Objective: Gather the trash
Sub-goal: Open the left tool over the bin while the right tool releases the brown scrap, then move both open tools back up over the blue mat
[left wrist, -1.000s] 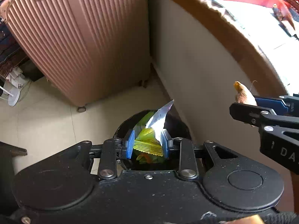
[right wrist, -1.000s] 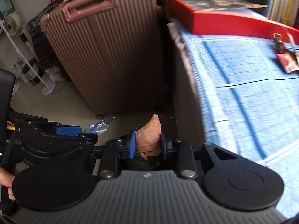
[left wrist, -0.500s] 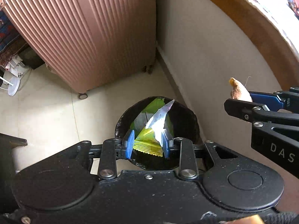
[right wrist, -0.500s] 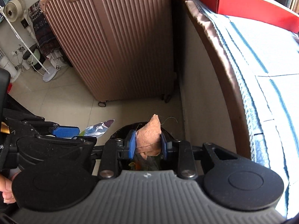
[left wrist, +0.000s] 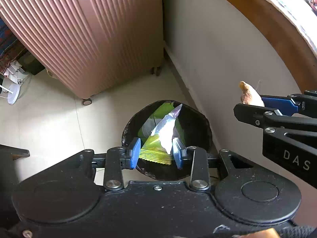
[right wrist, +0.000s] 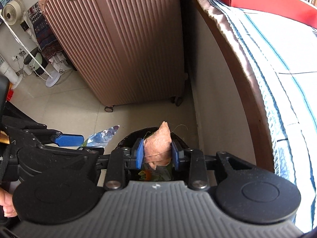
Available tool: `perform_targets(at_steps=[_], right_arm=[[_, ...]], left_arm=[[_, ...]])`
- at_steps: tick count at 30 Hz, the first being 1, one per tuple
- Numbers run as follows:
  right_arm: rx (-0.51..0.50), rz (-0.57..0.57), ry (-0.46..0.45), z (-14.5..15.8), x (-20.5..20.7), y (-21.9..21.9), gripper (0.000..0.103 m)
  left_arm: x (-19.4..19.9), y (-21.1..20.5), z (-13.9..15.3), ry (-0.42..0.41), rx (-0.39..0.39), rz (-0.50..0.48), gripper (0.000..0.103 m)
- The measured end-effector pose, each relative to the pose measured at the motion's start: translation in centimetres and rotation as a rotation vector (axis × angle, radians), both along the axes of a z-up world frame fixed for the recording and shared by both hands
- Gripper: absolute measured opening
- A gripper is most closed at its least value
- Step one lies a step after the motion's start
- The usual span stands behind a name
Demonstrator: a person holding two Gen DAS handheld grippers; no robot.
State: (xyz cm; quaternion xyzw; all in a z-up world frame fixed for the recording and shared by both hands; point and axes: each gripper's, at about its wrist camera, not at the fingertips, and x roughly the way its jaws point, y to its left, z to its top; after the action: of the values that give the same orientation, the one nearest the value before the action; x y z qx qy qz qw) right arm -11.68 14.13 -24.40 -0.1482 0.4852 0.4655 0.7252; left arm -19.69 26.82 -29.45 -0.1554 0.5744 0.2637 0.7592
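A green and silver snack wrapper [left wrist: 158, 144] sits between the blue pads of my left gripper [left wrist: 157, 155], which is shut on it directly above a black-lined trash bin [left wrist: 198, 123] on the floor. More green wrappers lie inside the bin. My right gripper [right wrist: 157, 155] is shut on a brown crumpled wad [right wrist: 157, 144] with a loose thread, held over the bin's rim [right wrist: 126, 138]. In the left wrist view the right gripper [left wrist: 251, 104] and its brown wad [left wrist: 248, 96] hang to the right of the bin. The left gripper [right wrist: 87, 144] shows at the left of the right wrist view.
A ribbed pink suitcase [right wrist: 126, 45] on wheels stands just behind the bin. A bed with a wooden rim [right wrist: 243, 63] and striped blue cover [right wrist: 277, 49] rises on the right, its pale side panel [left wrist: 208, 49] next to the bin. A standing fan [right wrist: 11, 13] is far left.
Both grippers have tipped down and come nearer over the bin, which now looks larger. The left pads stand a touch wider apart; wrapper and wad remain between their pads.
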Motion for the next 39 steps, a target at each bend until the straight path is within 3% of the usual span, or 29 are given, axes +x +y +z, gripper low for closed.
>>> perform_targets(at_steps=[7, 17, 19, 32, 39], right_arm=[[0.015, 0.001, 0.01, 0.0, -0.2, 0.4, 0.046], [0.024, -0.004, 0.007, 0.4, -0.4, 0.4, 0.049], [0.029, -0.006, 0.006, 0.5, -0.4, 0.2, 0.053], [0.04, -0.019, -0.001, 1.1, -0.2, -1.0, 0.054], [0.066, -0.041, -0.021, 2.5, 0.2, -2.3, 0.055]], left_arm=[[0.0, 0.2, 0.0, 0.012, 0.005, 0.001, 0.038], [-0.1, -0.2, 0.8, 0.015, 0.022, -0.001, 0.044], [-0.1, -0.3, 1.0, 0.014, 0.027, -0.003, 0.045], [0.1, -0.7, 1.8, 0.011, 0.041, -0.011, 0.047], [0.7, -1.3, 3.9, -0.014, 0.056, -0.027, 0.047]])
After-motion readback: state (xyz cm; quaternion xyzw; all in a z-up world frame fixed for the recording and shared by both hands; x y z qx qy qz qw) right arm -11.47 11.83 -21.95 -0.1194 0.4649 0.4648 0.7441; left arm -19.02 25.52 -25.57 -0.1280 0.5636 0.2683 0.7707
